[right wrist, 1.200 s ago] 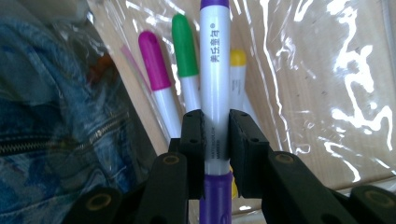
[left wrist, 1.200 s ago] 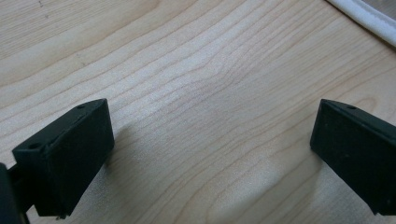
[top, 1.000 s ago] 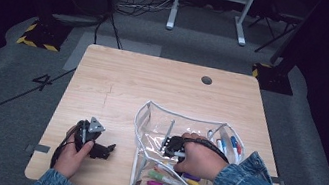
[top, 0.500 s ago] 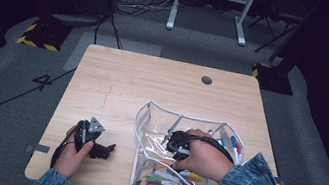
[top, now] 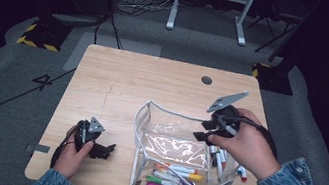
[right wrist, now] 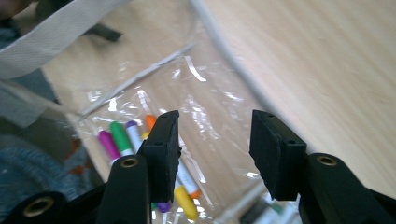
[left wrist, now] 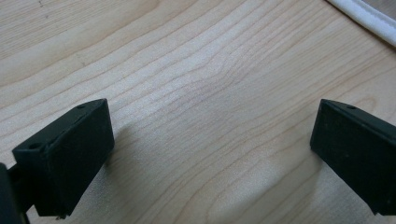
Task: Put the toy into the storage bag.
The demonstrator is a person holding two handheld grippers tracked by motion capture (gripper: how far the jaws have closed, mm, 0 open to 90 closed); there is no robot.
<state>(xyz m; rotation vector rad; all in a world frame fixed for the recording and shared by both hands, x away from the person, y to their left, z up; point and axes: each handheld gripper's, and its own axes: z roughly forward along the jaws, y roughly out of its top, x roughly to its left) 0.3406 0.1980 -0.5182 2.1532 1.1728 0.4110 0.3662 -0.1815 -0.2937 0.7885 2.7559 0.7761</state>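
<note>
A clear plastic pouch [top: 169,111] with a white rim stands open on the wooden table [top: 129,81], at the front right. Several coloured markers [top: 174,173] lie in its bottom. More markers [top: 220,155] lie at its right side under my right hand. My right gripper [top: 202,131] hovers above the pouch's right rim; its jaws have just been opening and nothing is between them. Its own view looks past the open right gripper [right wrist: 212,140] down onto the markers [right wrist: 121,137]. My left gripper [top: 107,150] rests open on the table left of the pouch, over bare wood [left wrist: 210,154].
A round cable hole [top: 206,80] sits near the table's far right edge. A grey tape strip [top: 41,149] marks the front left edge. Beyond the table are cables and a white stand [top: 207,8] on the floor. The pouch's rim [left wrist: 369,18] shows past the left gripper.
My right gripper has risen out of the pouch, up and to the far right, and its jaws have opened. The left hand and gripper have stayed in place.
</note>
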